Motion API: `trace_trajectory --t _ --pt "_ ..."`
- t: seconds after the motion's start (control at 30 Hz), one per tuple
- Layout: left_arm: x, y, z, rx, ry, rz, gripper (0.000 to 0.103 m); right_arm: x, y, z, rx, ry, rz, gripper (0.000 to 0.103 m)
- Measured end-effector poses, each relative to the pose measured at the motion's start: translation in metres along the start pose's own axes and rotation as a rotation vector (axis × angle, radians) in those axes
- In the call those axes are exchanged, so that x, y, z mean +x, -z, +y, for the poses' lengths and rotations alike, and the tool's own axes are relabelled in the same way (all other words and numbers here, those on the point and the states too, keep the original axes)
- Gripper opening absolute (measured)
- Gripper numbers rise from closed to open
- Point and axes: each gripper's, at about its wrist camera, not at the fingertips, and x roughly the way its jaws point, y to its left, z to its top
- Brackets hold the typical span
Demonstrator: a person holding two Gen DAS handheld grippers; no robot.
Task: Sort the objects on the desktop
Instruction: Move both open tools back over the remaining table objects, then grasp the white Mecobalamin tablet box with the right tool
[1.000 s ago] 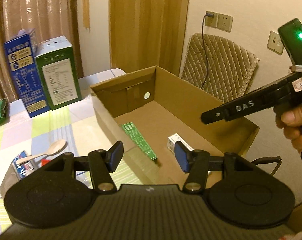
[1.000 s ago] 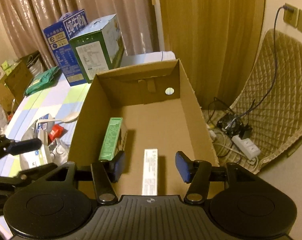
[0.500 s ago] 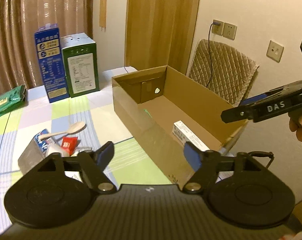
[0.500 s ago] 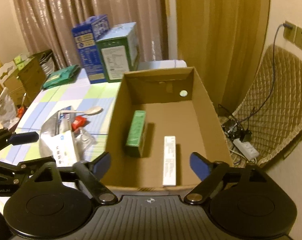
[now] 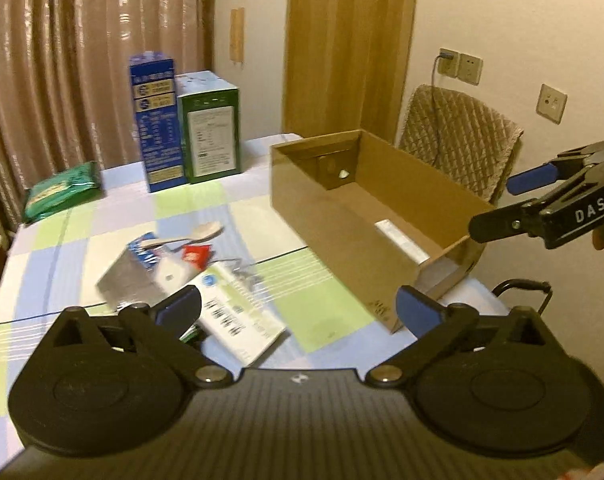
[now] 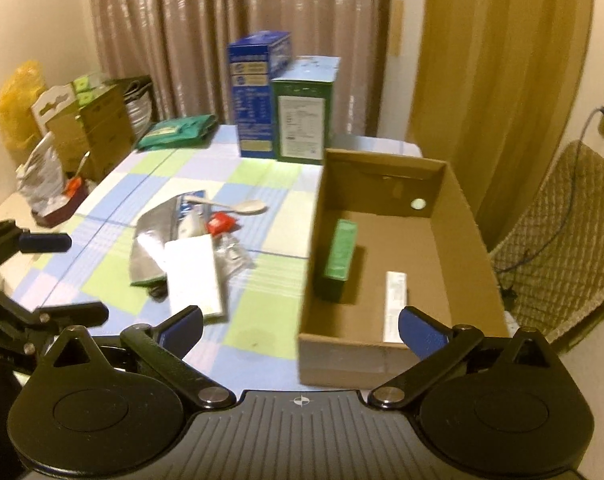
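Where the checked cloth covers it, the surface (image 6: 262,184) carries everything, with an open cardboard box (image 6: 453,216) at its right side. Two tall cartons, one blue (image 6: 256,92) and one green (image 6: 303,116), stand together at the far edge. Inside the box a green packet (image 6: 339,254) leans against the left wall and a slim white box (image 6: 393,300) lies flat beside it, apart. Left of the box sits a loose pile: a silver pouch (image 6: 150,252), a white booklet (image 6: 192,272), a red sachet (image 6: 220,224) and a pale spoon (image 6: 238,205). Each hand-held gripper, left (image 5: 298,312) and right (image 6: 300,330), has its jaws opening wide, with nothing between them.
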Motion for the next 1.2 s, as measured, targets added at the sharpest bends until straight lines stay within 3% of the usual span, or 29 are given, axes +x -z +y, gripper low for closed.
trace_trajectory --t 0.3,0.6,0.97,1.2 --pt "-0.034 0.039 0.051 -0.068 -0.058 0.041 0.102 0.009 0.010 0.042 -0.044 -0.080 0.006 0.101" --pt "-0.038 0.068 0.082 -0.074 -0.121 0.082 0.102 0.042 0.012 0.078 -0.086 -0.132 0.038 0.101" --pt "0.003 0.070 0.133 -0.137 -0.217 0.102 0.102 0.105 0.014 0.102 -0.078 -0.132 0.035 0.101" --pt "0.046 0.066 0.163 -0.169 -0.226 0.112 0.102 0.165 0.019 0.107 -0.111 -0.129 0.062 0.101"
